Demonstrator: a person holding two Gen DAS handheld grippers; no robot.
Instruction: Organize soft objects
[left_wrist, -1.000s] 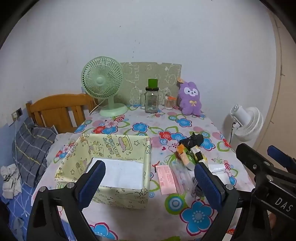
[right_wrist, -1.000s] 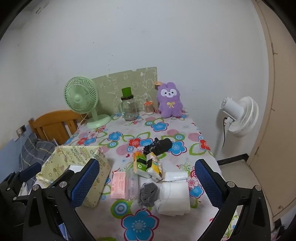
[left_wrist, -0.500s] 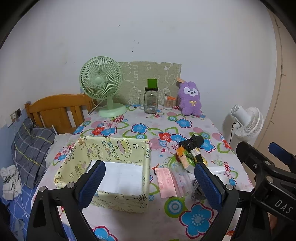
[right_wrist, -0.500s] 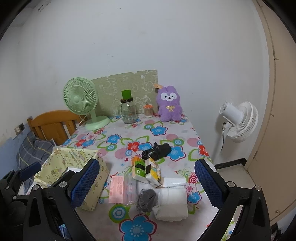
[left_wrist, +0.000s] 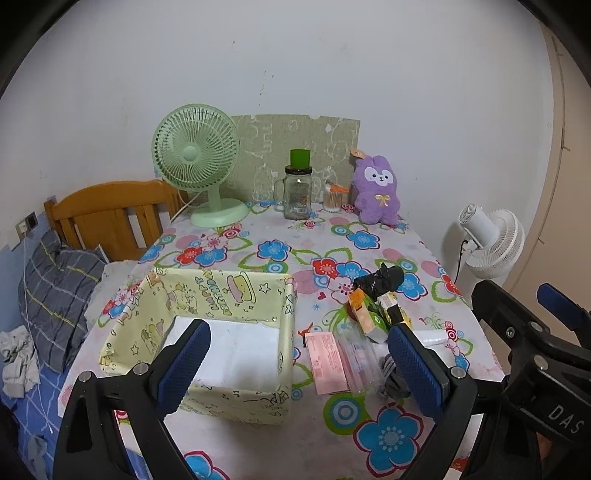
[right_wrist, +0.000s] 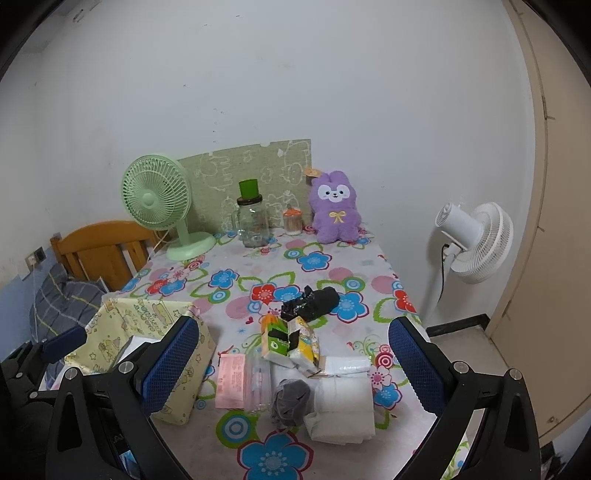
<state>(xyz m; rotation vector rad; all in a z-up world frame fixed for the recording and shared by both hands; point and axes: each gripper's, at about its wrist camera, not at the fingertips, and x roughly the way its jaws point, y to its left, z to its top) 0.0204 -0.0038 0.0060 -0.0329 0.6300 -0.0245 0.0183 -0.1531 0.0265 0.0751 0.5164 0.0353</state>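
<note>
The left gripper (left_wrist: 297, 363) is hovering spread over the yellow box (left_wrist: 207, 332); the right gripper (right_wrist: 291, 363) is hanging wide apart above the soft pile (right_wrist: 295, 365). Grabbing the gray cloth (right_wrist: 290, 400) risks dragging the neighbouring tissue packs (right_wrist: 290, 341).

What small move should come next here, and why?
Probably lower the right gripper onto the grey cloth. Both grippers are open and hold nothing, the yellow box has nothing soft in it, and the cloth lies nearest between the right fingers.
</note>
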